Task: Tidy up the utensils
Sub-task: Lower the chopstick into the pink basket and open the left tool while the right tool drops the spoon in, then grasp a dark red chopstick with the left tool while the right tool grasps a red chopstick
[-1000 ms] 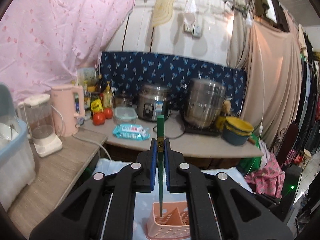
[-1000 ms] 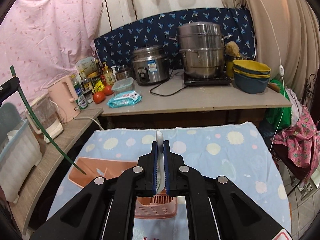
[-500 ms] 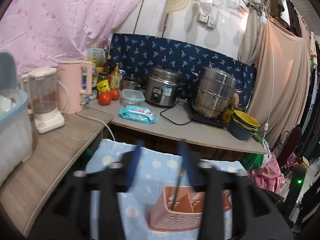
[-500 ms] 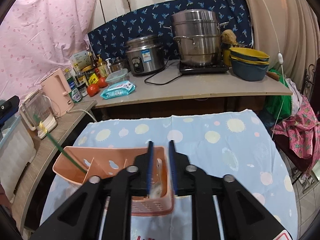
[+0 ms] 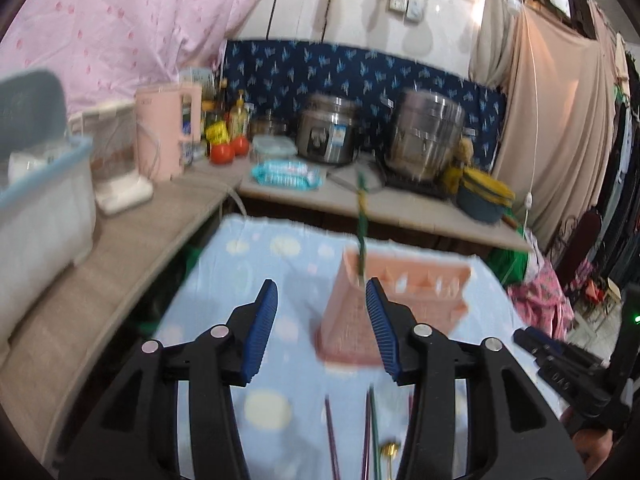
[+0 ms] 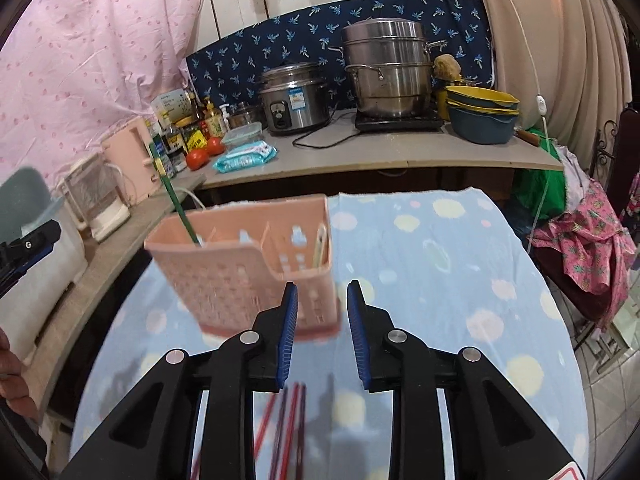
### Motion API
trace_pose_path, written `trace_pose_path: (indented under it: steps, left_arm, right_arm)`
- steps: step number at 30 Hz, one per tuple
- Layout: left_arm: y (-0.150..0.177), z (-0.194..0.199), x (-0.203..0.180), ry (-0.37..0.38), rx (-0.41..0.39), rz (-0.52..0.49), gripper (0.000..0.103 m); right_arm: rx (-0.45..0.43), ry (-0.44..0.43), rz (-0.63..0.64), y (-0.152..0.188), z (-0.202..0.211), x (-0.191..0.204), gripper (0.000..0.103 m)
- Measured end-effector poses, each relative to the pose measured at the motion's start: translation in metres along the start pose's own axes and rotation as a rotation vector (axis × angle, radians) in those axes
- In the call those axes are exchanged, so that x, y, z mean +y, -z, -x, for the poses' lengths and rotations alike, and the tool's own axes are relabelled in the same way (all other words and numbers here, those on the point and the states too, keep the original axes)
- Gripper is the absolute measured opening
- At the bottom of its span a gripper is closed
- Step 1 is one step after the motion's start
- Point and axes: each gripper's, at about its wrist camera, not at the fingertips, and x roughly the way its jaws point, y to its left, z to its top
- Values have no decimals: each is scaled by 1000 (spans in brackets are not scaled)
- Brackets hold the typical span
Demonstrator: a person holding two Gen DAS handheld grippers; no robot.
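Thin, light, stiff red and purple chopsticks (image 6: 286, 420), lower centre on cloth: pinch mid-shaft, likely slippery; right tool (image 6: 322, 330) and left tool (image 5: 322, 330) both wide, empty.

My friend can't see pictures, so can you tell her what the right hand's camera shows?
The right claw hangs open and empty just in front of a pink utensil basket on a blue spotted cloth. A green chopstick leans out of the basket's left end, and more chopsticks lie on the cloth beneath the claw.

A home kitchen: rice cooker (image 6: 295, 98), steamer pot (image 6: 387, 68), kettle (image 5: 168, 130) and tomatoes (image 6: 204, 152) crowd the counter (image 6: 400, 156).
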Motion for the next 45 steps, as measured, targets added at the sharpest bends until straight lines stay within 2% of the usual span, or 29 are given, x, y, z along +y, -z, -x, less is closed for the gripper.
trace_pose_path:
  steps: [12, 15, 19, 26, 37, 41, 45]
  left_arm:
    - [130, 13, 14, -36, 251, 13, 44]
    - [150, 17, 10, -29, 290, -1, 44]
    - [170, 24, 7, -21, 321, -21, 44]
    - [192, 35, 4, 0, 366, -26, 44]
    - [201, 39, -6, 31, 377, -41, 44]
    - [206, 36, -13, 40, 390, -56, 43]
    - [209, 33, -17, 42, 397, -66, 43]
  right_arm:
    - [146, 33, -26, 131, 50, -6, 26]
    - [172, 56, -6, 159, 56, 1, 26]
    - [216, 39, -13, 186, 60, 5, 26]
    - [232, 13, -16, 202, 61, 15, 26]
    - [262, 5, -7, 209, 52, 24, 23]
    - [266, 5, -10, 209, 50, 22, 13]
    - [264, 5, -15, 209, 49, 20, 9]
